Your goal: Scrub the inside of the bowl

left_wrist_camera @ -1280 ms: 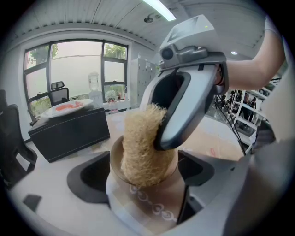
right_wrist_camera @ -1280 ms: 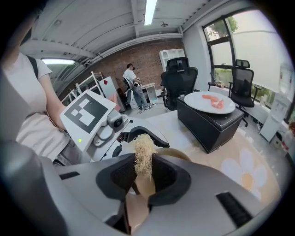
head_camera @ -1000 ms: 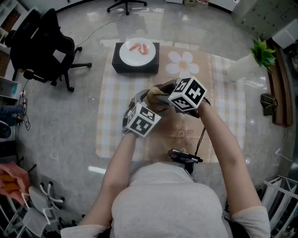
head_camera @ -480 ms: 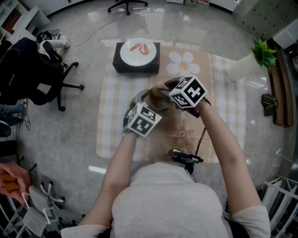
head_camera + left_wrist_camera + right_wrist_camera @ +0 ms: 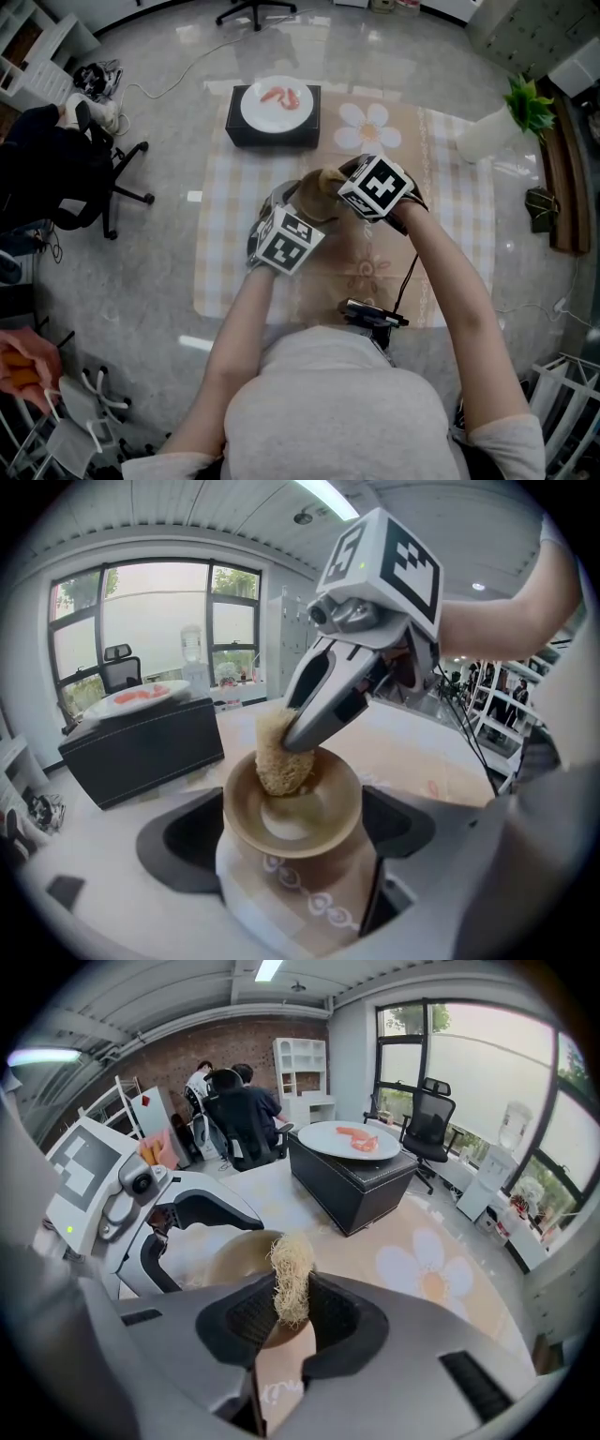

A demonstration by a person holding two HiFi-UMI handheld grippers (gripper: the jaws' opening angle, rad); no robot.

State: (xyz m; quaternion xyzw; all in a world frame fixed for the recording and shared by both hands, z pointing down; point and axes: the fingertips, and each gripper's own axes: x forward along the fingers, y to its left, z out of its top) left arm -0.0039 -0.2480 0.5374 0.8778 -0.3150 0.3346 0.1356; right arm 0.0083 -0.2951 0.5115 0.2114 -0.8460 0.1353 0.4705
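- Since a second ago the right claw [image 5: 291, 1309] has barely shifted, its marker cube turning a little, while the office chair [image 5: 56, 178] at far left has rolled away.
- Right claw: pinching a fibrous loofah scrubber [image 5: 291, 1274], whose long axis stands upright between the jaws.
- The scrubber tip presses the inner wall of the tan bowl [image 5: 314, 808], just beside its pale base.
- Left claw [image 5: 292, 846]: clamped on the bowl's sides, mouth tilted toward the right claw, above the checked mat [image 5: 220, 216].
- My guess is that the next stroke sweeps across the base, directly ahead of the right claw.
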